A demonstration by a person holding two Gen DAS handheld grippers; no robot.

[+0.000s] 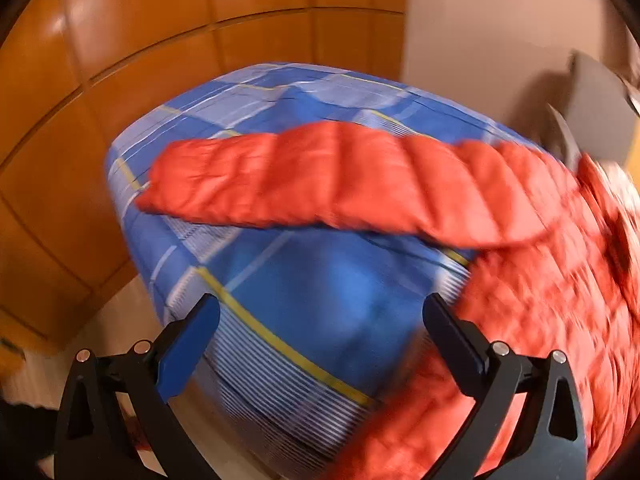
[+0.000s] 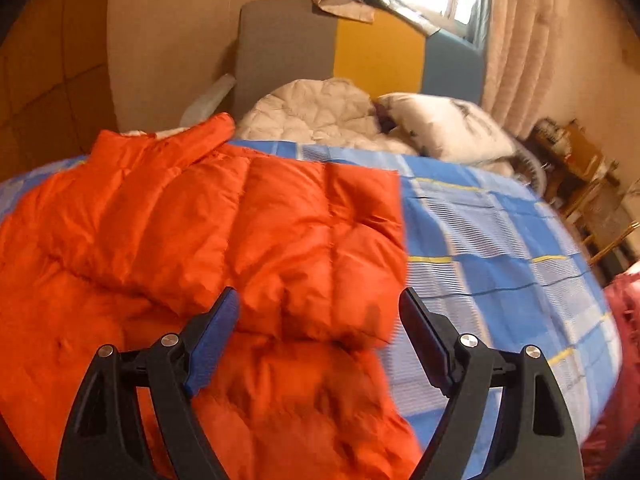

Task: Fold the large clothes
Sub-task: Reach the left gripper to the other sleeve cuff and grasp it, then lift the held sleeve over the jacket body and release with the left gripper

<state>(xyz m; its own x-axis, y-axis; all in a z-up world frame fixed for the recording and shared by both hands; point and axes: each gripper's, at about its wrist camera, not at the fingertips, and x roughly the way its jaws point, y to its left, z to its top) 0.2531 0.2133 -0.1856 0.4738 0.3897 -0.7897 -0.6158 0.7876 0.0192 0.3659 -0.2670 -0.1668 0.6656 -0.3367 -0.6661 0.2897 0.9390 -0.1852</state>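
An orange quilted puffer jacket [image 2: 224, 236] lies on a bed with a blue checked sheet [image 2: 492, 248]. In the left wrist view its sleeve [image 1: 320, 176] stretches out to the left across the sheet [image 1: 320, 292] and its body [image 1: 552, 320] fills the right side. My left gripper [image 1: 320, 312] is open and empty above the sheet, just left of the jacket body. My right gripper [image 2: 320, 308] is open and empty above the jacket's folded-over sleeve, close to the jacket's right edge.
A white quilt [image 2: 320, 116] and a pillow [image 2: 452, 124] lie at the head of the bed against a grey, yellow and blue headboard [image 2: 360, 48]. Wooden wardrobe panels [image 1: 100, 80] stand beyond the bed's left side. Wooden furniture [image 2: 576, 168] and a red cloth [image 2: 624, 340] are at the right.
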